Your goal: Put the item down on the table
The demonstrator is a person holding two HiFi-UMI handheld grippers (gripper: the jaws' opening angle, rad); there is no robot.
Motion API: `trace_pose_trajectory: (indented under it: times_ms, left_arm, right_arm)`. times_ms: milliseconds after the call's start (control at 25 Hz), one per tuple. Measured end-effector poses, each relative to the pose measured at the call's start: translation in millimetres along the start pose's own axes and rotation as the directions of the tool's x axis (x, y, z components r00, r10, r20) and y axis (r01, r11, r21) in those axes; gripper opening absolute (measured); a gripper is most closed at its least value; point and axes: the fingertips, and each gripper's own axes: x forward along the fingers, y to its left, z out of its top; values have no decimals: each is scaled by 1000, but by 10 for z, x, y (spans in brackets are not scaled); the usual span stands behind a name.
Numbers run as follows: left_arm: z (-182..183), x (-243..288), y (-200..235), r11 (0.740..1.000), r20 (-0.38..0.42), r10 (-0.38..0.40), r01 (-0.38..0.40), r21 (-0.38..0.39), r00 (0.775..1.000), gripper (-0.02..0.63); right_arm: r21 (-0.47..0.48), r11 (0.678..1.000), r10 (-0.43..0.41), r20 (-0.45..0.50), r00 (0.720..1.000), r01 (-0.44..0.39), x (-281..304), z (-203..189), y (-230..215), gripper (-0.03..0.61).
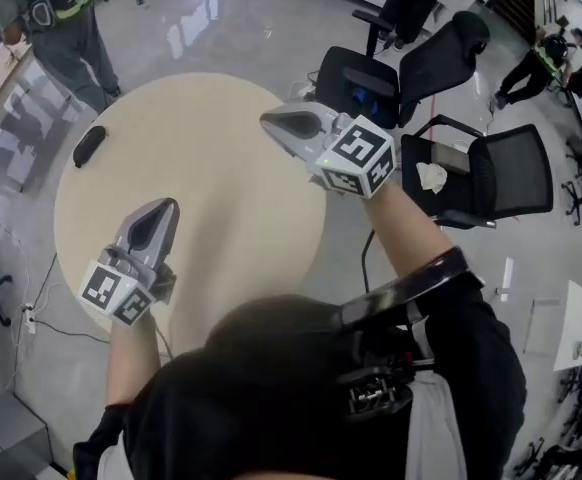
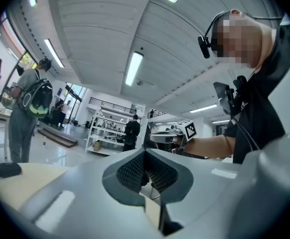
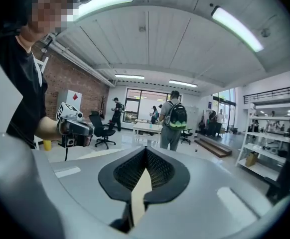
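Observation:
A small black item (image 1: 88, 145) lies on the round beige table (image 1: 221, 198) near its far left edge; the left gripper view also shows the black item (image 2: 9, 170) resting on the tabletop, far from both grippers. My left gripper (image 1: 161, 210) is held above the table's near side, jaws shut with nothing between them (image 2: 145, 156). Over the table's right rim my right gripper (image 1: 273, 120) is raised, its jaws likewise shut and empty (image 3: 146, 156). Each gripper sees the other: the right gripper (image 2: 167, 137) and the left gripper (image 3: 75, 128).
Black office chairs (image 1: 506, 173) (image 1: 366, 86) stand close to the table's right side, one with a crumpled white thing (image 1: 431, 176) on its seat. A person with a backpack (image 1: 56, 23) stands beyond the table at the upper left. A cable (image 1: 41, 288) runs along the floor.

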Motion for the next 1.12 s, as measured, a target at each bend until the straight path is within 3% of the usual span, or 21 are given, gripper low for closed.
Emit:
trace_pose_trajectory:
  times_ms: [320,640,920,1120]
  left_arm:
    - [-87,976,-1924,976,-2,-218,218,-16,976,-6]
    - [-415,1525,-3575,939,-9,-345,345,-14,939,-6]
    - [-642,1825,-4498,903,-56,-431,430,-29,901,-6]
    - [-643,1918,-4559,856,-85,-517,517,-26,852,-6]
  right_arm:
    - [105,965,-244,20,970,241,-2546,-447,-60,12]
    - [180,913,-373,4,928,367,-4465,-975,166,12]
    - [228,875,-443,16,897,428,-5504,-1188,486,12]
    - [287,821,-521,27,853,493,-5632,-1240,600,12]
